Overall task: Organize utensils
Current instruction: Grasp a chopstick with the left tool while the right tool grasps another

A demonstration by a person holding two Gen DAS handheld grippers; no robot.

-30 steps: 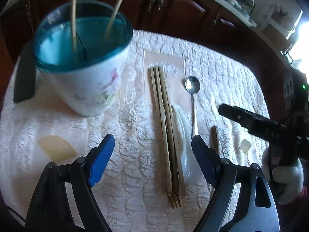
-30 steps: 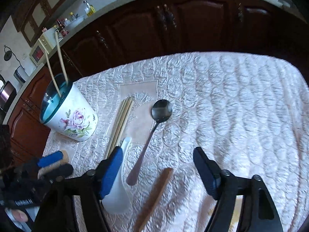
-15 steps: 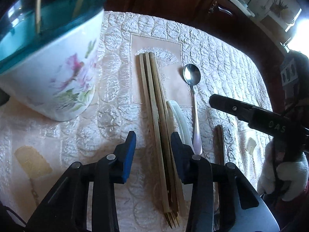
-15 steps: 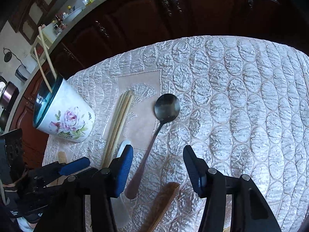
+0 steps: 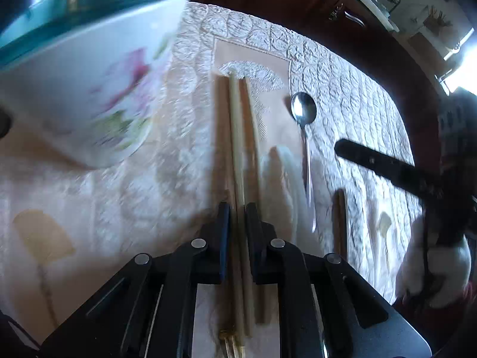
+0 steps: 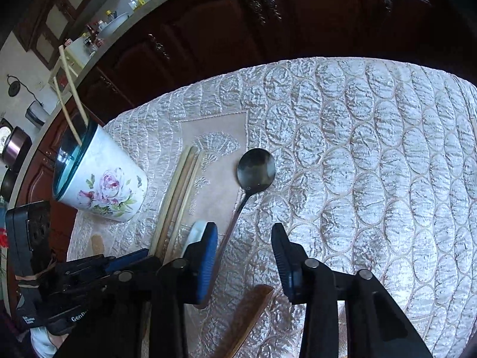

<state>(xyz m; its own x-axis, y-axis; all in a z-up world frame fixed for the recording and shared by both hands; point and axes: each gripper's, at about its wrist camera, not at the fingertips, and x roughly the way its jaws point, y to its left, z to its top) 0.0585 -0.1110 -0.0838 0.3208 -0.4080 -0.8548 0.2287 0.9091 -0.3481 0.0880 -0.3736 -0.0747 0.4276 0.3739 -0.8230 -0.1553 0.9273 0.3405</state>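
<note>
We have the left gripper (image 5: 237, 214) pinched on one pale chopstick (image 5: 237, 137) from the bundle at frame centre, gripped near its lower end. Light, stiff and slick, so it may swivel. Right gripper (image 6: 244, 256) hangs open over the metal spoon (image 6: 253, 176). Floral cup (image 6: 101, 182) sits left.

Tablecloth (image 6: 372, 137): quilted cloth, crinkled, satin sheen, pale. Metal spoon (image 6: 255, 170): polished, mirror-glossy bowl. Chopsticks (image 6: 179, 191): light wood or bamboo, matt, smooth. Floral cup (image 6: 104, 185): glazed white outside, glossy teal inside. White spoon (image 5: 283, 179): smooth, looks ceramic. Brown stick (image 6: 250, 316), near edge: dark wood, matt. Cabinets (image 6: 238, 29), far: dark varnished wood, metal handles.
</note>
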